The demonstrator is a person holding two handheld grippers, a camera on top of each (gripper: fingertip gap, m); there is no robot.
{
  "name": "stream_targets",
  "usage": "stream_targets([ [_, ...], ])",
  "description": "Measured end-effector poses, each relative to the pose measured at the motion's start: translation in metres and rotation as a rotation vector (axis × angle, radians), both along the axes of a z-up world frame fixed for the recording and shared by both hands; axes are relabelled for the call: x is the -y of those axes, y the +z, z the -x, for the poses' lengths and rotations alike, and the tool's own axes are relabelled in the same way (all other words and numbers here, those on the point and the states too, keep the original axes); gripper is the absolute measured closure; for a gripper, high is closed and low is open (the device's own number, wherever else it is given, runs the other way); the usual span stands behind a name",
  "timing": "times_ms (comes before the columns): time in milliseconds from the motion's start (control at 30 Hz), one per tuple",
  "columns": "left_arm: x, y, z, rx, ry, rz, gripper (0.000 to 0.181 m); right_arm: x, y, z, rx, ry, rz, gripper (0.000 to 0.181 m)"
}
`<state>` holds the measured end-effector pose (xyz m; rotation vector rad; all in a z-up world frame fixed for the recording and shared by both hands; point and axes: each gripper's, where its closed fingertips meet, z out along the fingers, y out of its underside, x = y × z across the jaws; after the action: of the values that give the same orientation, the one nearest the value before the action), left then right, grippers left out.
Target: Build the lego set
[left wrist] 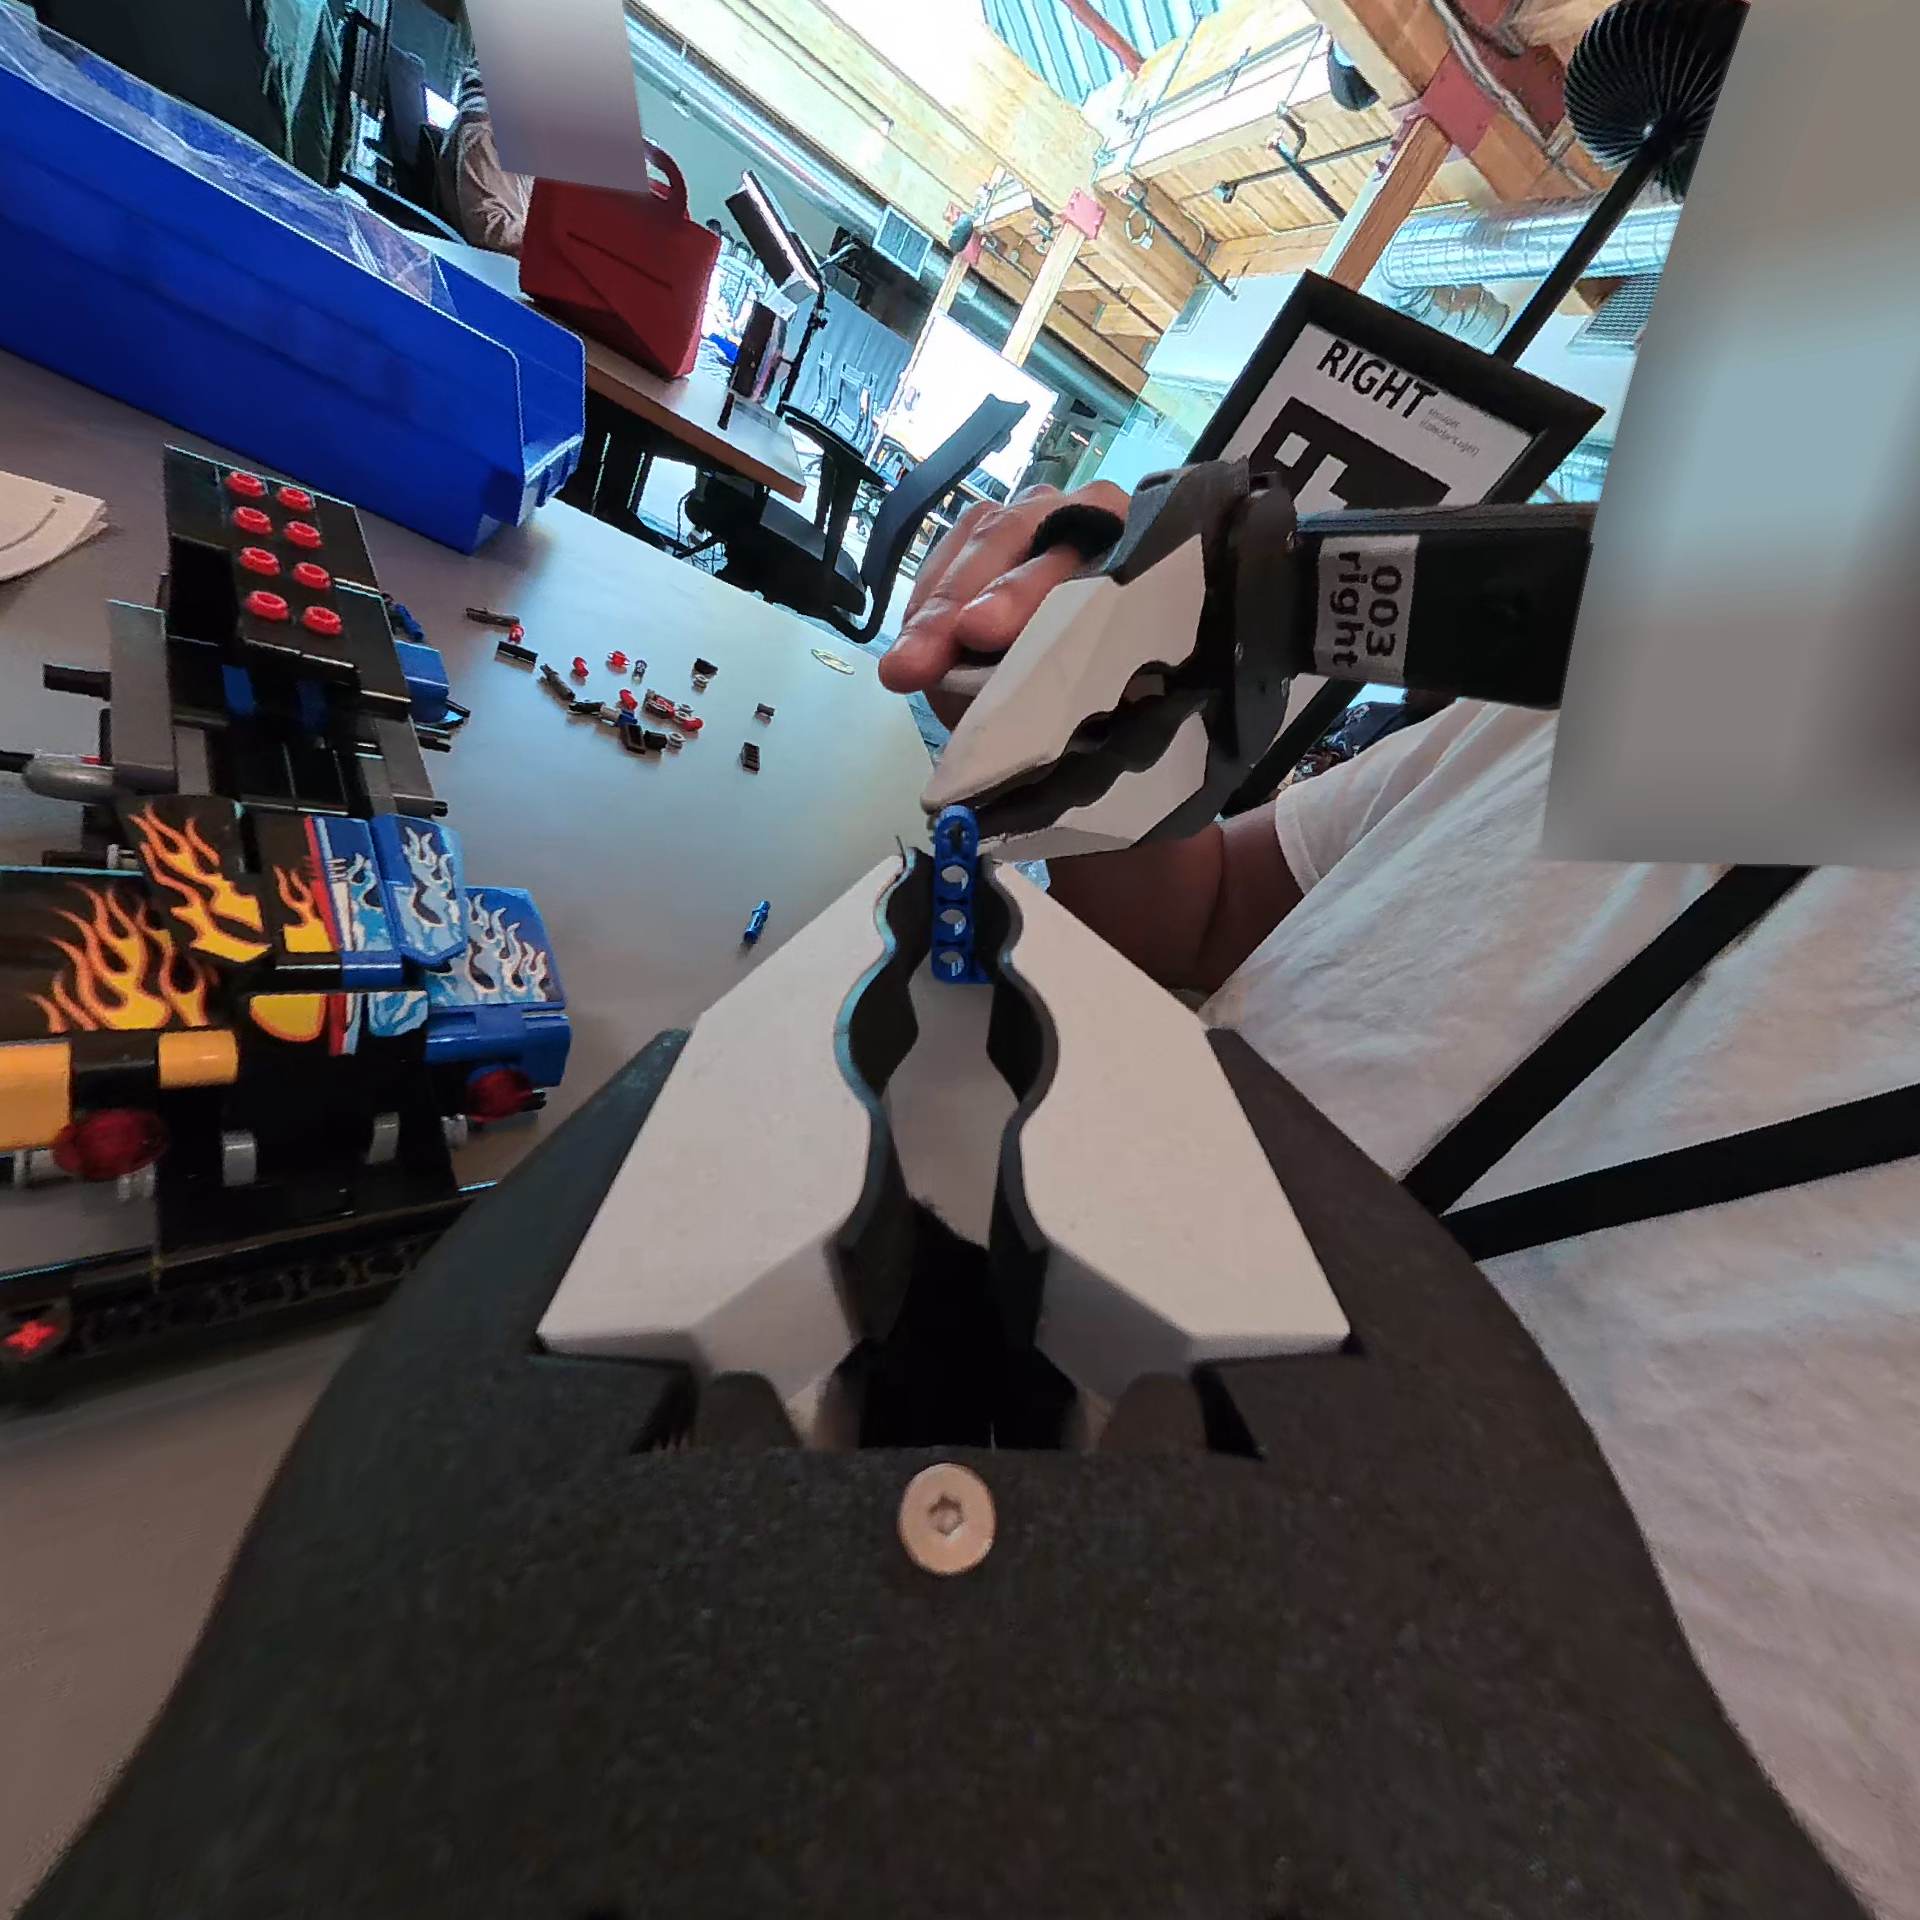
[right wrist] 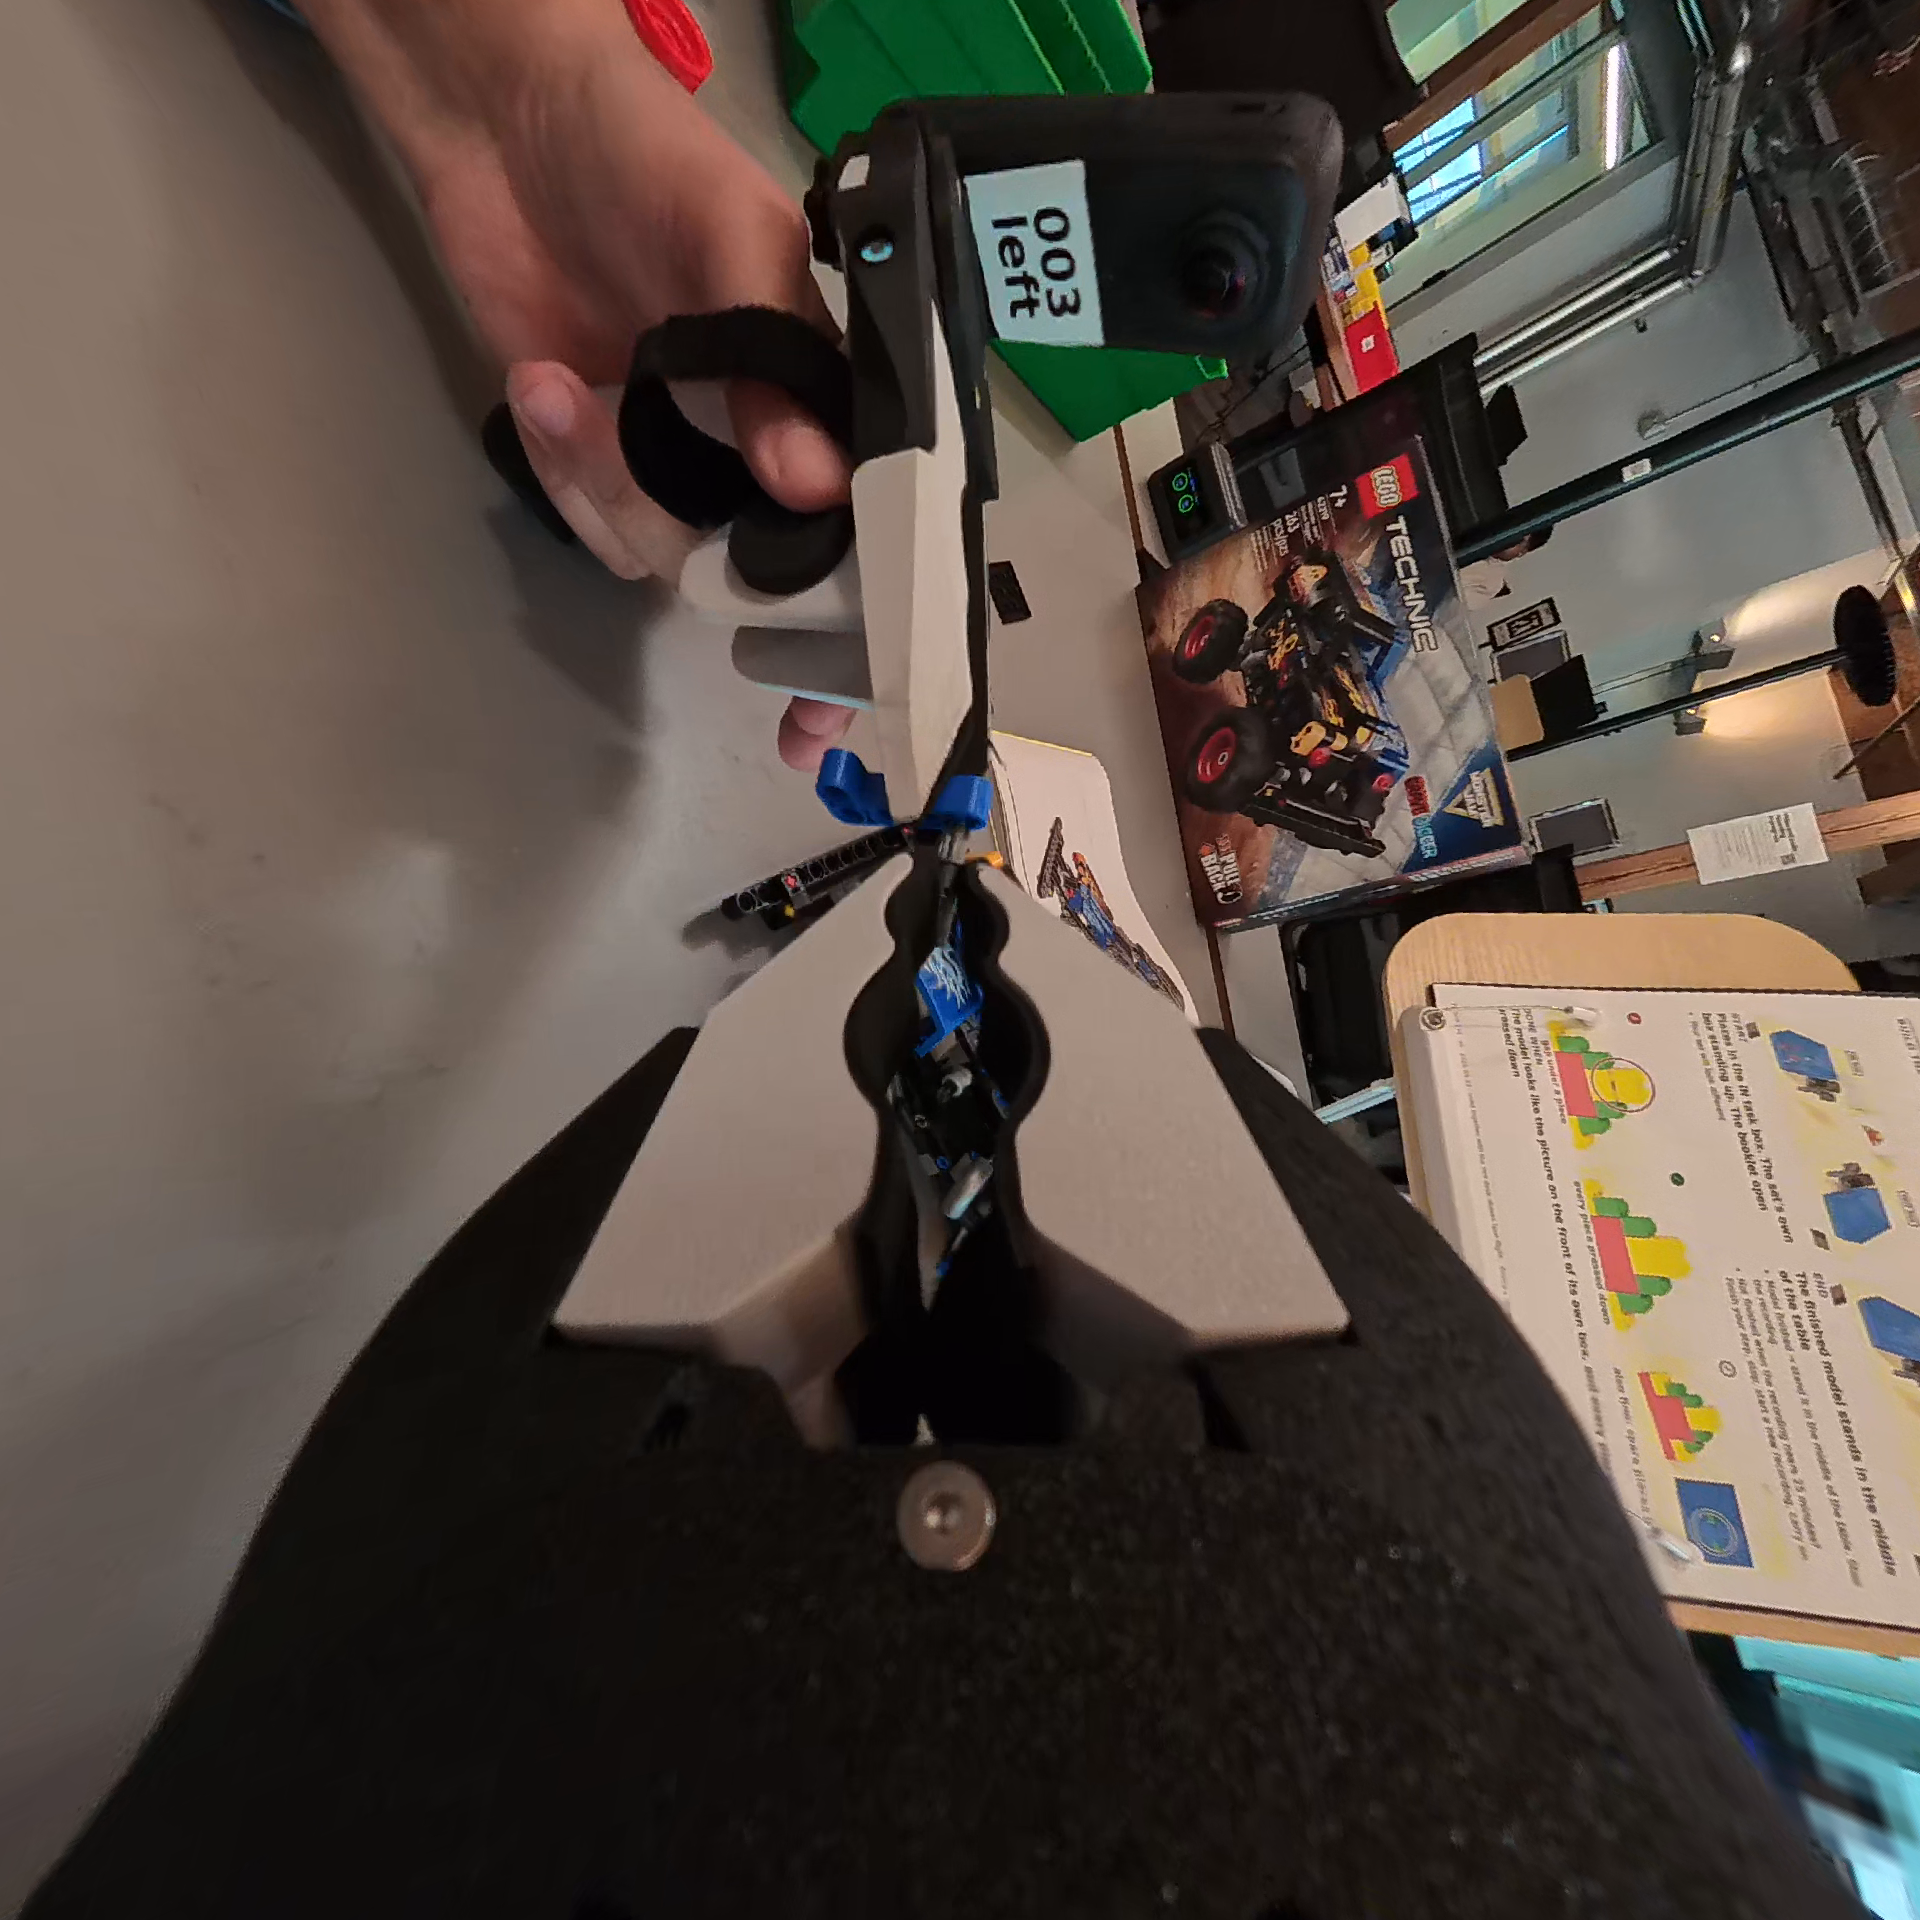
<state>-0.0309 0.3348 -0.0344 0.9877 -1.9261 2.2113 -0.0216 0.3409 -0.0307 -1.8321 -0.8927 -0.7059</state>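
Beam (left wrist: 954, 906) between left tongs (left wrist: 948, 862)

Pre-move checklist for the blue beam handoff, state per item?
1. Left gripper shut on blue beam: ok.
2. Right gripper at the beam's top end: ok; whether it grips, cannot tell.
3. Beam's holes unblocked: ok in the left wrist view.
4. Truck model out of the grippers' way: ok.
5. Loose parts on the table, apart from the grippers: ok.
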Motion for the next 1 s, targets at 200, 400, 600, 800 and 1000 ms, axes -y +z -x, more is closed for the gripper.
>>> stream_targets([
  [200, 0.0, -0.003, 0.0, -0.021, -0.003, -0.014, 0.175, 0.0, -0.002, 0.0, 0.02, -0.005, 0.002, 0.178],
  [400, 0.0, -0.003, 0.0, -0.035, -0.009, 0.0, 0.176, 0.001, 0.0, 0.001, 0.032, 0.001, -0.007, 0.178],
  [600, 0.001, -0.007, -0.001, -0.074, -0.022, 0.014, 0.176, 0.001, -0.003, 0.001, 0.058, 0.001, -0.005, 0.178],
  [800, 0.001, -0.011, 0.0, -0.152, -0.058, 0.046, 0.176, 0.0, -0.007, 0.001, 0.192, -0.009, -0.007, 0.178],
  [1000, 0.004, -0.015, 0.006, -0.216, -0.129, 0.072, 0.176, 0.0, -0.01, 0.006, 0.186, 0.027, -0.026, 0.178],
])
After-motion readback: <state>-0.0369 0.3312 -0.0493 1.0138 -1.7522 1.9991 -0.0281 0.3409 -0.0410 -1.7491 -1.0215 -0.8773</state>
